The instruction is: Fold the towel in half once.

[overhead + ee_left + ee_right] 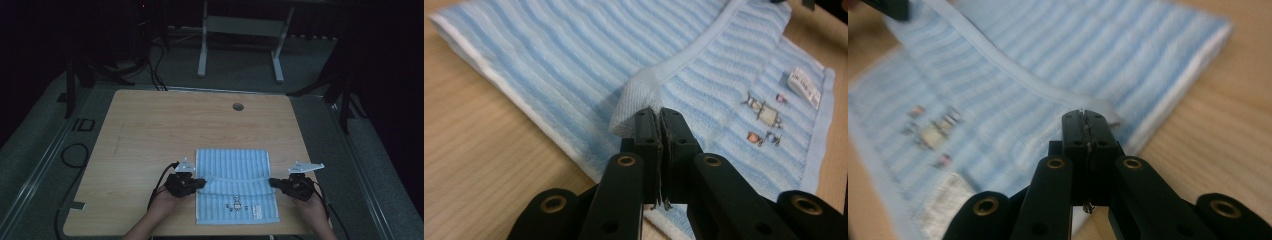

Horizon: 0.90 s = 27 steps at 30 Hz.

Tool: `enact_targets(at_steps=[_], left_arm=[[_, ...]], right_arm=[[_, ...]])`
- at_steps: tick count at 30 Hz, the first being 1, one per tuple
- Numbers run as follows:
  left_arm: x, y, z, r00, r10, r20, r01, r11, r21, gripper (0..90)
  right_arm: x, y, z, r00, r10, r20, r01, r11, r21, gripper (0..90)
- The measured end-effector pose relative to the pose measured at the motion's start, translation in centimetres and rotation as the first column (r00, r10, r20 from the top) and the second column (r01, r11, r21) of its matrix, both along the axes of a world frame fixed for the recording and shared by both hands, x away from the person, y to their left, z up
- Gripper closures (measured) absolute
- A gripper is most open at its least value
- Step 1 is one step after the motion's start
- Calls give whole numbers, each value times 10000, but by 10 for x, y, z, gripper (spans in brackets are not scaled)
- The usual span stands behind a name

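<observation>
The left gripper (659,114) has its jaws pinched tight on a corner of the blue striped towel (233,172), and the right gripper (1084,117) is clamped the same way on the opposite corner of that folded-over hem. The towel lies at the near middle of the wooden table (150,125), partly doubled over itself. Its small embroidered figures (764,116) are blurred, and the writing on the white label (805,86) is too small to read.

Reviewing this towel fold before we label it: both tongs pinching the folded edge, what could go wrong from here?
1. The left tongs grip only the corner tip of the blue striped towel; it may slip free.
2. The right tongs hold an equally thin bit of hem, so one side could drop and skew the fold.
3. The folded edge sags between the tongs, so it may land crooked and cover the small embroidered figure unevenly.
</observation>
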<state>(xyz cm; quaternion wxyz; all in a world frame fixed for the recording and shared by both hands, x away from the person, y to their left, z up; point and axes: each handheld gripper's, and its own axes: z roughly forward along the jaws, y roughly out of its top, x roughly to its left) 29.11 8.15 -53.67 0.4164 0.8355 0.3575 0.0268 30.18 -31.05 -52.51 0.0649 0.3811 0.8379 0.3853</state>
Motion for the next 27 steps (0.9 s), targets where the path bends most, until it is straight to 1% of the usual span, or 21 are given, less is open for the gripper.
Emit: enact_targets(at_steps=[2, 4, 6, 7, 8, 9, 10, 11, 12, 13, 14, 15, 16, 17, 18, 20, 21, 22, 24, 26, 27], left_arm=[[0, 2, 4, 10000, 77, 5, -76, 9993, -367, 866], [-5, 6, 14, 9989, 60, 462, -32, 9981, -614, 865], [-14, 10, 24, 9956, -155, 919, 234, 9961, -856, 864], [-20, 12, 28, 9936, -551, 984, 653, 9926, -1028, 862], [-26, 14, 30, 9883, -1235, 899, 1333, 9847, -1127, 856], [-33, 16, 30, 9729, -2190, 738, 2265, 9672, -1150, 826], [-41, 18, 28, 9508, -3027, 660, 3084, 9450, -1089, 759], [-48, 20, 24, 9401, -3368, 525, 3405, 9347, -1020, 675], [-53, 21, 19, 9385, -3435, 336, 3452, 9336, -962, 598], [-55, 24, 15, 9401, -3402, 232, 3407, 9344, -1039, 580], [-55, 27, 12, 9464, -3228, 115, 3219, 9395, -1168, 580], [-55, 28, 11, 9571, -2898, -3, 2879, 9510, -1130, 570], [-53, 29, 10, 9679, -2511, -56, 2493, 9631, -1011, 500], [-53, 28, 11, 9731, -2303, -16, 2290, 9687, -958, 491], [-52, 27, 11, 9749, -2228, -30, 2215, 9704, -966, 492], [-50, 22, 11, 9746, -2231, -189, 2202, 9704, -987, 486], [-48, 18, 10, 9764, -2138, -294, 2106, 9736, -875, 470], [-46, 14, 8, 9761, -2122, -468, 2081, 9750, -784, 467], [-43, 5, 3, 9744, -2125, -732, 2084, 9762, -598, 453], [-41, -3, -3, 9671, -2320, -1047, 2313, 9727, -187, 453], [-41, -7, -5, 9661, -2315, -1143, 2335, 9723, 46, 457]], right_arm=[[2, -1, 0, 10000, 24, -25, -24, 10000, 51, 893], [-1, -5, 10, 9997, -30, 230, 24, 9997, 250, 893], [-11, -9, 24, 9978, -37, 668, 10, 9992, 399, 892], [-19, -11, 32, 9959, 63, 900, -113, 9984, 546, 892], [-30, -14, 37, 9944, 236, 1027, -315, 9966, 760, 891], [-42, -17, 40, 9921, 533, 1138, -649, 9928, 1010, 880], [-52, -21, 40, 9901, 965, 1021, -1094, 9854, 1304, 867], [-62, -27, 38, 9896, 1119, 901, -1245, 9810, 1487, 836], [-69, -32, 33, 9919, 990, 799, -1104, 9820, 1530, 779], [-72, -38, 28, 9945, 915, 515, -984, 9829, 1555, 765], [-74, -42, 24, 9964, 764, 370, -810, 9860, 1459, 759], [-74, -45, 21, 9979, 585, 282, -618, 9885, 1379, 729], [-73, -48, 19, 9988, 497, 37, -497, 9880, 1460, 706], [-72, -49, 17, 9991, 403, -117, -381, 9881, 1493, 704], [-72, -48, 17, 9994, 328, -64, -315, 9886, 1475, 687], [-71, -43, 16, 9991, 420, -83, -406, 9909, 1284, 624], [-69, -40, 15, 9991, 409, -99, -394, 9922, 1178, 613], [-66, -37, 13, 9989, 468, -102, -455, 9937, 1026, 596], [-58, -32, 7, 9992, 337, -208, -326, 9981, 530, 593], [-49, -29, 1, 9980, 367, -520, -344, 9984, 455, 585], [-45, -26, -3, 9965, 395, -738, -364, 9984, 436, 585]])
